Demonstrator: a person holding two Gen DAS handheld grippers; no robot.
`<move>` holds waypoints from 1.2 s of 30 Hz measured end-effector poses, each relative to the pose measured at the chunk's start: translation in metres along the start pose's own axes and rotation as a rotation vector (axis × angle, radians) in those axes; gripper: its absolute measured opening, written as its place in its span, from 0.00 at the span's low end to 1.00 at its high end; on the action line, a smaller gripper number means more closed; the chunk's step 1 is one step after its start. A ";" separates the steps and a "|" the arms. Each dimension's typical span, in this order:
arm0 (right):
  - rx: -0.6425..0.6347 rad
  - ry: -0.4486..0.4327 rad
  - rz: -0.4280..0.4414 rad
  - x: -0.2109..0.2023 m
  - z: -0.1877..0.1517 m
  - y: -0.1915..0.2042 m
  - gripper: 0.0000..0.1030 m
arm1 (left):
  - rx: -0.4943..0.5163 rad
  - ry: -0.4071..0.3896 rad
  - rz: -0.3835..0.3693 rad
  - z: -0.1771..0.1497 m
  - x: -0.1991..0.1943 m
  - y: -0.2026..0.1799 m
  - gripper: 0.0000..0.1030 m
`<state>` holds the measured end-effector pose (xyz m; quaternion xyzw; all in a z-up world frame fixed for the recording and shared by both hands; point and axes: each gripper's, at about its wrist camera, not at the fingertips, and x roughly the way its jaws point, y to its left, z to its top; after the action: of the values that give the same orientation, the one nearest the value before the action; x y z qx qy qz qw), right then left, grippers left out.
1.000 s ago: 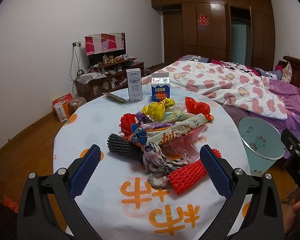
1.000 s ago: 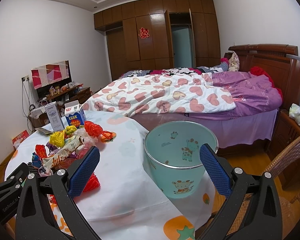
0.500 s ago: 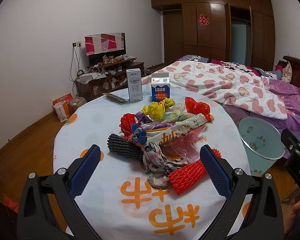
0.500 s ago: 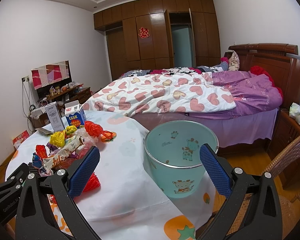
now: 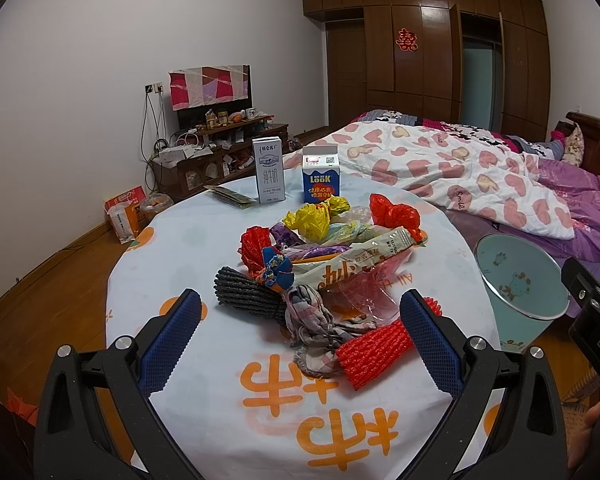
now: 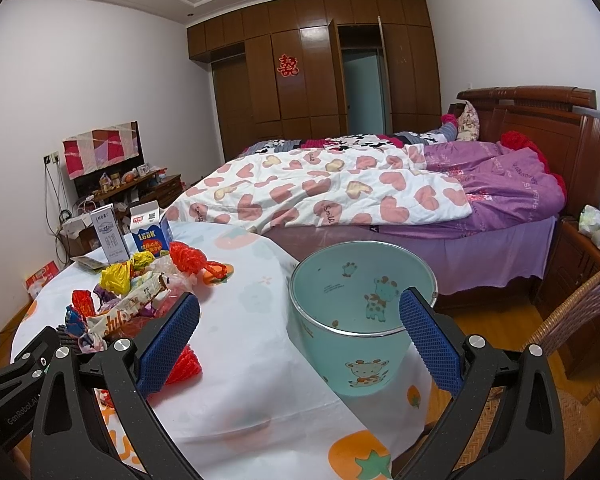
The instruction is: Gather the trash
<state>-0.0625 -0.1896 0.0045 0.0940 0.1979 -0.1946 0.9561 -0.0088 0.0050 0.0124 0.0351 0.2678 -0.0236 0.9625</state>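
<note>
We hold both tongs spread and empty — the left gripper [image 5: 300, 336] facing the trash pile [image 5: 324, 264], the right gripper [image 6: 300, 336] toward the bin [image 6: 364, 320] — ready to start.

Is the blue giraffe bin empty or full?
Empty. The bin shows only its bare inside wall in the right wrist view; all the trash pile lies on the table.

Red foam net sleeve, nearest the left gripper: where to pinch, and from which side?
Probably mid-length on the red foam net sleeve, coming straight down from above. It lies flat on the tablecloth, long axis running left-right, so the open left gripper should close across its narrow width. Its left end touches the plaid rag; staying right of centre avoids snagging that.
</note>
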 end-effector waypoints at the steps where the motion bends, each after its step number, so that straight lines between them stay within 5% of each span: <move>1: -0.001 0.000 -0.001 0.000 0.000 0.000 0.95 | 0.000 0.000 -0.002 0.000 0.001 0.000 0.94; 22: 0.029 0.024 0.010 0.004 -0.003 0.002 0.95 | 0.000 0.008 -0.004 -0.005 0.006 -0.001 0.94; 36: -0.009 0.092 0.083 0.024 -0.014 0.010 0.95 | -0.005 0.106 0.016 -0.017 0.046 0.028 0.94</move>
<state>-0.0425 -0.1852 -0.0169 0.1068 0.2383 -0.1493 0.9537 0.0236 0.0328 -0.0239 0.0363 0.3181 -0.0132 0.9473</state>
